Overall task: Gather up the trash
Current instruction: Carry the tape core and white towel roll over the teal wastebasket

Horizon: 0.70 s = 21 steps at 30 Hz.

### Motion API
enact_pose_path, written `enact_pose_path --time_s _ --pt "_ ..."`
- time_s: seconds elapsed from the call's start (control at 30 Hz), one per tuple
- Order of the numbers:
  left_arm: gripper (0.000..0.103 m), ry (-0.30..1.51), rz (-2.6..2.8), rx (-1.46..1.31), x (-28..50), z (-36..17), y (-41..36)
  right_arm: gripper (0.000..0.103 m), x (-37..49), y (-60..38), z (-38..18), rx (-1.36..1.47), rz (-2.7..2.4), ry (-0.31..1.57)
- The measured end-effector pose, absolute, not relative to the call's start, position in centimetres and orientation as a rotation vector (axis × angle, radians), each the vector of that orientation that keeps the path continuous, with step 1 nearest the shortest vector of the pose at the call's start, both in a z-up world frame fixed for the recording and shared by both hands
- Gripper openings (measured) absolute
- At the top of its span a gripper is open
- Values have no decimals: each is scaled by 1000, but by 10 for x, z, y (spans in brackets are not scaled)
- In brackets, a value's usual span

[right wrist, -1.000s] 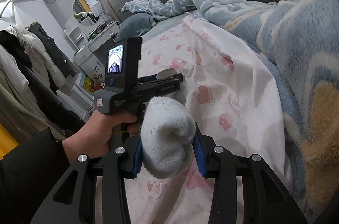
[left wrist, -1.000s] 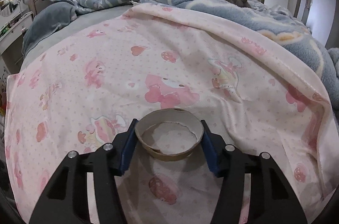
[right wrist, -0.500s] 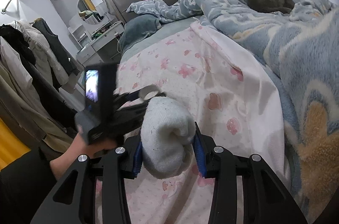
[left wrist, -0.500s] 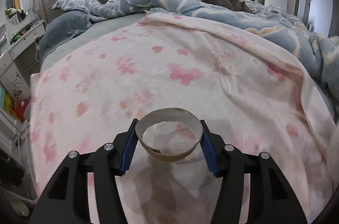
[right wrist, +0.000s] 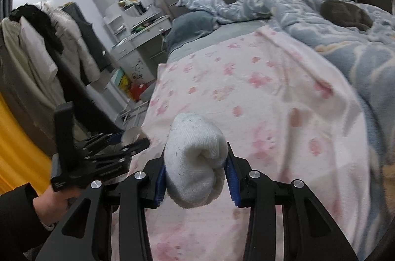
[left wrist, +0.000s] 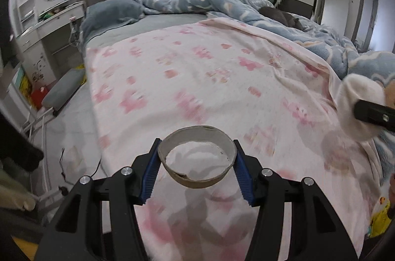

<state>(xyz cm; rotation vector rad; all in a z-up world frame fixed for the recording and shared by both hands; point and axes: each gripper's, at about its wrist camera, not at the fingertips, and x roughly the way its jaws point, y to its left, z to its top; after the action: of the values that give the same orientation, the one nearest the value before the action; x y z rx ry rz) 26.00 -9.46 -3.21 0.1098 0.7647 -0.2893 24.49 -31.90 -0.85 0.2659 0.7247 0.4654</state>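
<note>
Above the near edge of the bed, the left gripper (left wrist: 197,168) had drawn back and toward the side since a second earlier: the pink, cartoon-printed blanket (left wrist: 209,78) that had filled its view then now sat farther off, and the floor (left wrist: 71,137) beside the bed showed at about 9 o'clock. The right gripper (right wrist: 195,171) had shifted far less, its view taking in more of the hanging clothes (right wrist: 49,39) at 10 o'clock. Neither grip had changed. I judged that both pieces had been lifted clear of the bedding and were being carried away, so the pick-up part of collecting trash looked done for these two, and a bin still had to be found; none showed in either view.

The short brown cardboard ring (left wrist: 197,157), a stub of tape or paper core with a torn paper lining, sat crosswise between the left fingers (left wrist: 150,174), its open end facing up. Both blue ribbed pads pressed its outer wall at 9 and 3 o'clock, and it hung above the blanket rather than resting on it.

The rolled white sock (right wrist: 195,162), flecked with dark lint, was clamped between the right fingers (right wrist: 232,182), bulging above and below the pads. From the left wrist view it appeared at 3 o'clock, well apart from the ring.
</note>
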Motion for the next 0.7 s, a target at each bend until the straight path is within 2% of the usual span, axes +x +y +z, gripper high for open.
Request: enact_pose_path --time_s 0.37,0.7 --pt "59 765 -186 55 201 -33 -7 41 252 -243 -11 154 571 756" --pt "59 852 -85 -9 191 -73 59 41 261 -151 -22 89 731 800"
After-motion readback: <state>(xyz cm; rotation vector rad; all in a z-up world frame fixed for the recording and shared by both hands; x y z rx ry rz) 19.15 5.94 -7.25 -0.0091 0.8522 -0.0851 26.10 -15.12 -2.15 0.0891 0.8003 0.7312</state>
